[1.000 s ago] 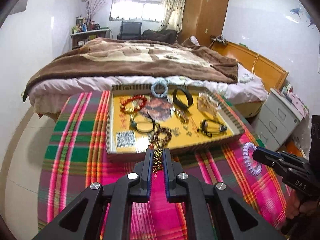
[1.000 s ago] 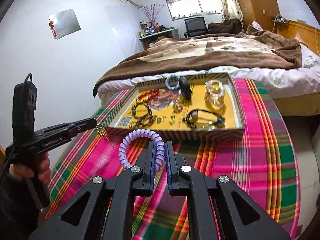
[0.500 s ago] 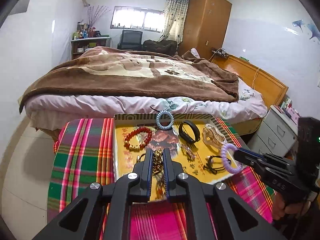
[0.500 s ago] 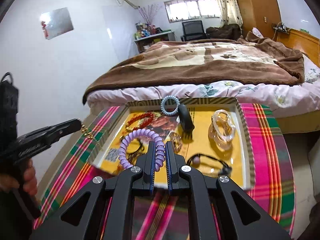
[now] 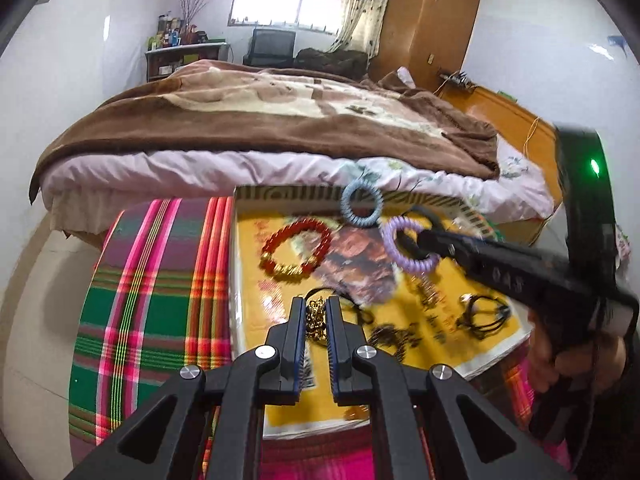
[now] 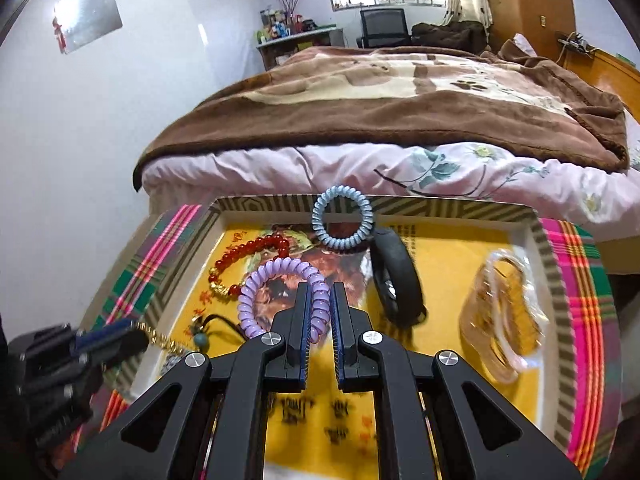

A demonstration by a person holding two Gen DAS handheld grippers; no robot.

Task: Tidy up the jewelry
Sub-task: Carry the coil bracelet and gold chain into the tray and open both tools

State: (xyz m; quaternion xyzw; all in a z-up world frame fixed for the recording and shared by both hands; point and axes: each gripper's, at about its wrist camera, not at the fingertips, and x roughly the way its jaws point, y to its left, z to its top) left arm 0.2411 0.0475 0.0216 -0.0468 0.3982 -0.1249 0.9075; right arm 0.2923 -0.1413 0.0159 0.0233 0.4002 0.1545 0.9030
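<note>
A yellow-lined tray [image 5: 248,280] [image 6: 548,264] holds jewelry on a plaid cloth. My left gripper [image 5: 316,312] is shut on a gold chain [image 5: 316,316] and holds it over the tray's near part; the chain also shows in the right wrist view [image 6: 168,338]. My right gripper [image 6: 319,300] [image 5: 420,240] is shut on a purple coil bracelet [image 6: 276,284] [image 5: 404,248], held over the tray's middle. In the tray lie a red bead bracelet [image 5: 296,252] [image 6: 248,256], a blue coil band [image 5: 362,204] [image 6: 342,218] against the far rim, a black band [image 6: 394,276] and clear bangles [image 6: 500,316].
The plaid cloth [image 5: 152,288] covers the table. A bed with a brown blanket [image 5: 260,116] stands just beyond the tray. Black cord pieces [image 5: 480,316] lie at the tray's right. A wooden wardrobe [image 5: 424,28] stands at the back.
Both grippers have moved forward from over the cloth to over the tray, each still holding its piece. The purple coil now hangs over the tray's middle.
</note>
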